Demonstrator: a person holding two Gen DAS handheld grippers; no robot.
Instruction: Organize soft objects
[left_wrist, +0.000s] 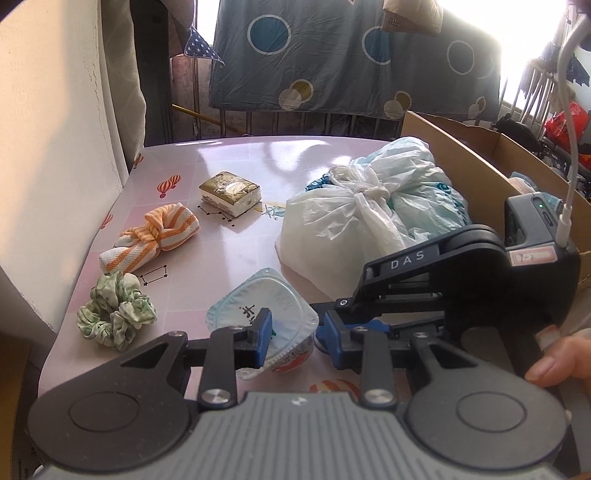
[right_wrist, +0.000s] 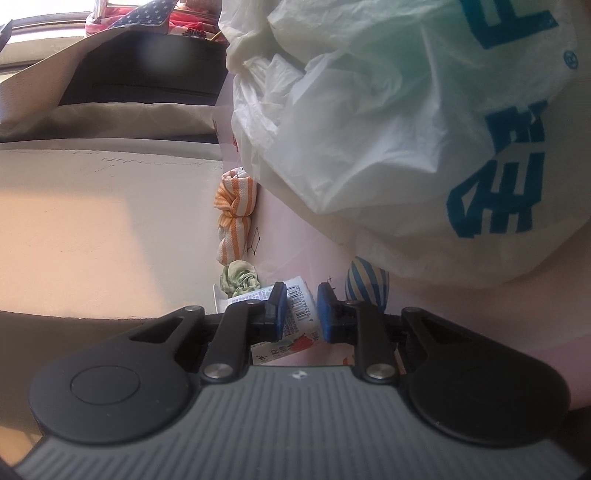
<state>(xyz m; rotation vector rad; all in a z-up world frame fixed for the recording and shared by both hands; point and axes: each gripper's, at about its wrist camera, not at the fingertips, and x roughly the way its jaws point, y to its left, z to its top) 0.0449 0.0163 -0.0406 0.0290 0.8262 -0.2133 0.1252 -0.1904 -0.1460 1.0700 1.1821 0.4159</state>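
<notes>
Two grippers converge on the yogurt cup (left_wrist: 264, 317), which lies tipped on the table (left_wrist: 236, 155) just in front of the white plastic bag (left_wrist: 354, 206). Left gripper (left_wrist: 295, 330): fingers parted, straddling the cup's rim. Right gripper (right_wrist: 301, 308): fingers parted around the cup wall, nearer; whether either touches, cannot tell.

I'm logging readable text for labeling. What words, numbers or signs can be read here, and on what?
"DAS": on the right gripper arm, left wrist view.
"7-2", roughly: handwritten sticker on that gripper's body; unclear.
Barcode digits on the yogurt cup: too small to read surely.
Cup lid characters: partly hidden.
Large teal characters on the plastic bag: cropped, unreadable.
</notes>
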